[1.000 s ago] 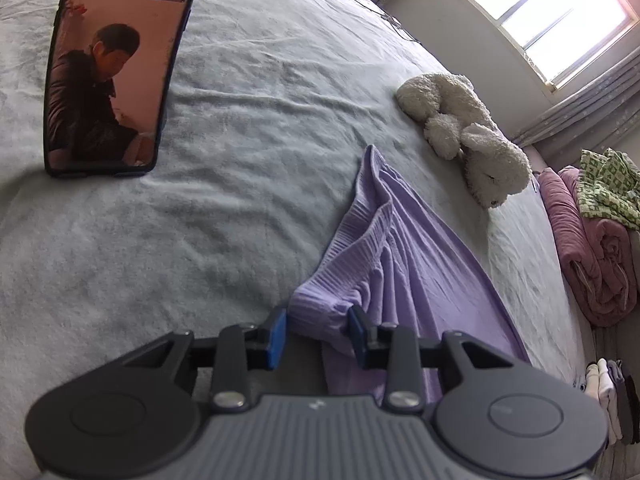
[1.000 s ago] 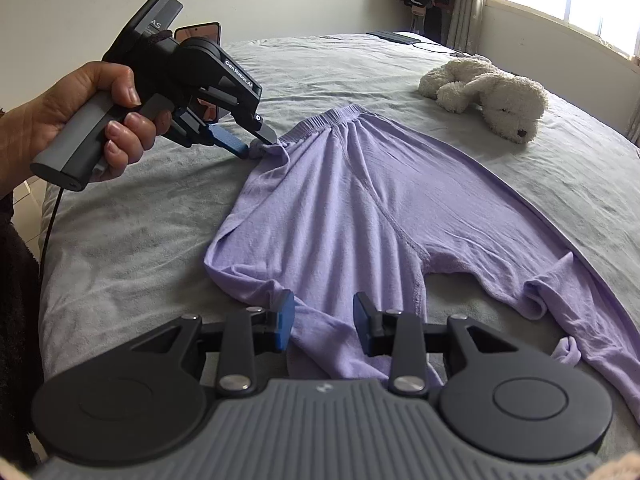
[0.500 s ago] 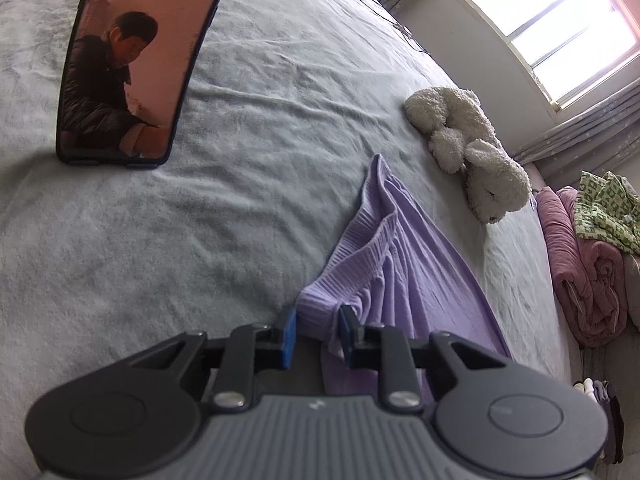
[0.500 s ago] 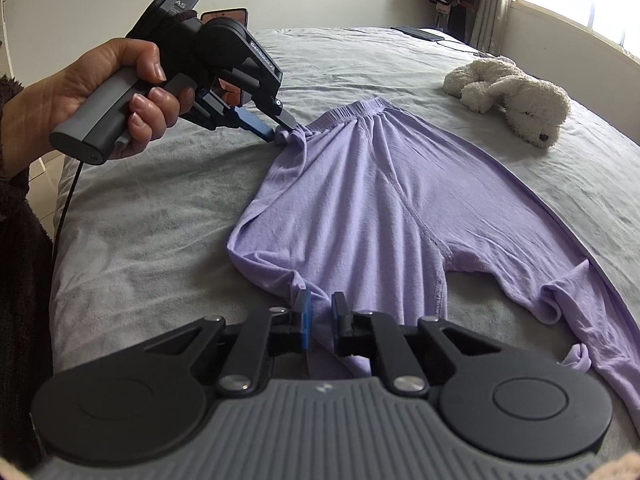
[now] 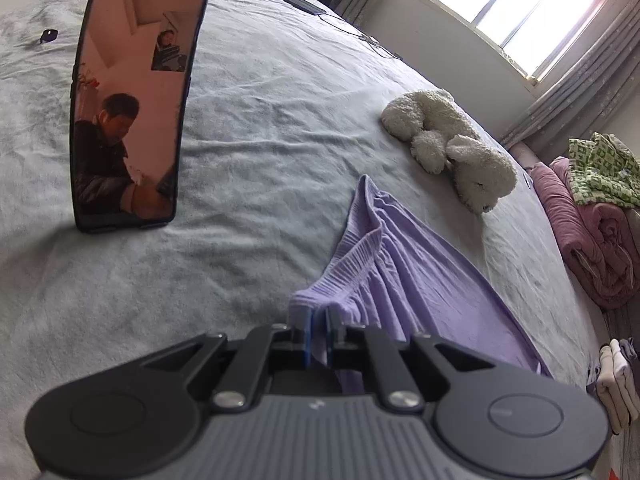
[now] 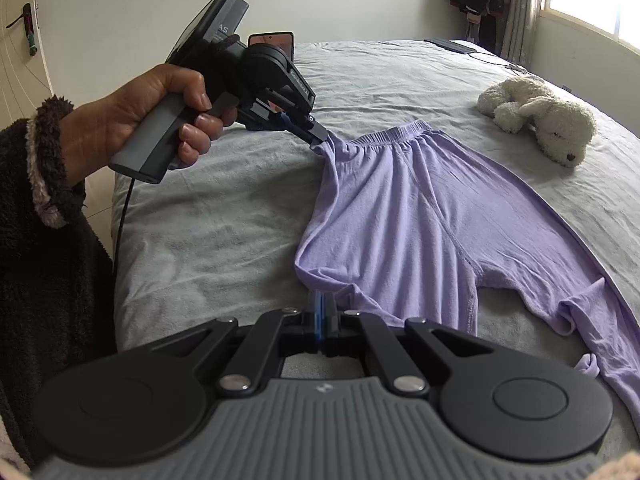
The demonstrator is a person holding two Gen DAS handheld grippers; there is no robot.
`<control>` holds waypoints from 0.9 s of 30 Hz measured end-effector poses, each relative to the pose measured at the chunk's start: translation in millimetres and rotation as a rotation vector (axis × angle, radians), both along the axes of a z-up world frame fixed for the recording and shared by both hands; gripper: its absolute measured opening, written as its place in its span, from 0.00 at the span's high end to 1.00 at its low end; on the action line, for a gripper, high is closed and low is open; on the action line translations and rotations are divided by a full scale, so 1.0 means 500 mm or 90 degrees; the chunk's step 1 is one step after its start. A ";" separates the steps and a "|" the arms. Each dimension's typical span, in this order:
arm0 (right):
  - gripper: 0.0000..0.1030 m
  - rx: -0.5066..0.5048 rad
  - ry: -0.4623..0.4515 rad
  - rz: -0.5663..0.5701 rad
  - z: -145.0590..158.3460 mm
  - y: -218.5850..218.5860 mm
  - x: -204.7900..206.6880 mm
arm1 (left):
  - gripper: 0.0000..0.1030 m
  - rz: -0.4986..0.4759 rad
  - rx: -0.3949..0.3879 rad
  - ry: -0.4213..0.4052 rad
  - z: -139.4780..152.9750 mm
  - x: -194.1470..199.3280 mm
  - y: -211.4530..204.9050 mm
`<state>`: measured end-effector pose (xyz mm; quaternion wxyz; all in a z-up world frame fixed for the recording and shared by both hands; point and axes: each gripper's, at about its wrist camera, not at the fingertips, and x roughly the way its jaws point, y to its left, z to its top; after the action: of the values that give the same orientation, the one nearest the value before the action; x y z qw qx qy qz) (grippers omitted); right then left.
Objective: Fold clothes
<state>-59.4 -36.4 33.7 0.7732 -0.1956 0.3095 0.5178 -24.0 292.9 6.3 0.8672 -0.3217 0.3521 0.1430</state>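
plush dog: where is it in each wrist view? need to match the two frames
Left wrist view: white plush dog right of centre, upper half, on the grey bedspread beyond the purple pants.
Right wrist view: plush dog far right, upper part, past the pants' waistband.
Shared landmark: the waistband's far corner, nearest the dog in both views.

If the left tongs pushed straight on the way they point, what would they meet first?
The purple pants: the left tongs are closing on the waistband corner. Past that bunched cloth the line seems to run into the grey bedspread, short of the plush dog.
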 end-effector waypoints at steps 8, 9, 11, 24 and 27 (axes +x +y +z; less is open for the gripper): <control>0.84 -0.017 -0.030 -0.023 -0.013 -0.004 0.003 | 0.63 0.012 -0.087 0.016 -0.027 -0.004 0.013; 0.81 -0.021 -0.032 -0.024 -0.018 -0.002 0.006 | 0.63 0.014 -0.101 0.018 -0.033 -0.002 0.014; 0.72 -0.029 -0.034 -0.027 -0.027 0.000 0.011 | 0.63 0.026 -0.126 0.022 -0.046 0.001 0.013; 0.72 -0.014 -0.018 -0.048 -0.060 0.020 0.052 | 0.73 0.139 -0.204 -0.026 -0.071 -0.011 0.018; 0.99 -0.013 -0.013 -0.032 -0.060 0.021 0.042 | 0.81 0.153 -0.203 -0.036 -0.068 -0.014 0.020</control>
<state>-38.4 -25.8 3.8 0.7871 -0.2011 0.3118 0.4928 -30.8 302.9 -27.9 0.7916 -0.4984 0.3051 0.1786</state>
